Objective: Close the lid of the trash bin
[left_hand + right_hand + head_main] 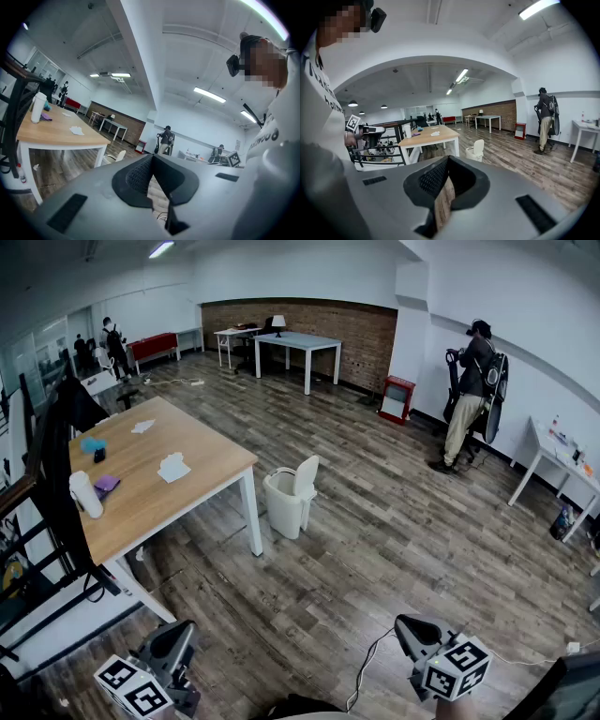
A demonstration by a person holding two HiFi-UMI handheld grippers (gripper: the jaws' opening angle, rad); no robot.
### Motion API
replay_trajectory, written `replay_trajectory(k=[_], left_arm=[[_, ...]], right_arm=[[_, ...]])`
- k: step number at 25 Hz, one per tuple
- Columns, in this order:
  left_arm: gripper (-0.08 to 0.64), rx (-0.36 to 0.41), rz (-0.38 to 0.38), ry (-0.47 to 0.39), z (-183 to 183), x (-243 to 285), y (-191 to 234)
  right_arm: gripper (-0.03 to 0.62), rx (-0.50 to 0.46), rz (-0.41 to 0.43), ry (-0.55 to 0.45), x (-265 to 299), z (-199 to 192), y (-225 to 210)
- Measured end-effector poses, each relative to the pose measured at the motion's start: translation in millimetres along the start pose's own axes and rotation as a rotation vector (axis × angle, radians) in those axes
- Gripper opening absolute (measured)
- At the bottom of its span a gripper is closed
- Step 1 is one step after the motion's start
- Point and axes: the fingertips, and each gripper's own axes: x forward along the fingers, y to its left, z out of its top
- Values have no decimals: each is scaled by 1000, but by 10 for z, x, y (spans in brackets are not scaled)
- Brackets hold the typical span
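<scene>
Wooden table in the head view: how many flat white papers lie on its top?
2. One white paper lies near the corner closest to the trash bin; the other paper lies farther back on the wooden table. None seems hidden.

Evenly bright indoors, lit from ceiling strip lights [209, 95]. Mild sheen on wood floor [394, 549], soft shadow under table [202, 451]. Heavy fisheye bend and dark vignetted corners in both gripper views. Close-up left gripper [151, 157] and right gripper [447, 158] slightly soft.
</scene>
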Motion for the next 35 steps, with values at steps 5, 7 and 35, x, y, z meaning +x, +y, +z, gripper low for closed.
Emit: replay_trajectory(k=[5,7,35], left_arm=[[5,-3,1,0,39,-28,75],[5,-4,1,-1,48,-40,101],[5,-36,-80,-65,145,391,768]], right_arm=[[11,-1,-3,4,48,29,44],[11,-2,-5,8,63,32,55],[11,34,-76,-86,878,301,-177]])
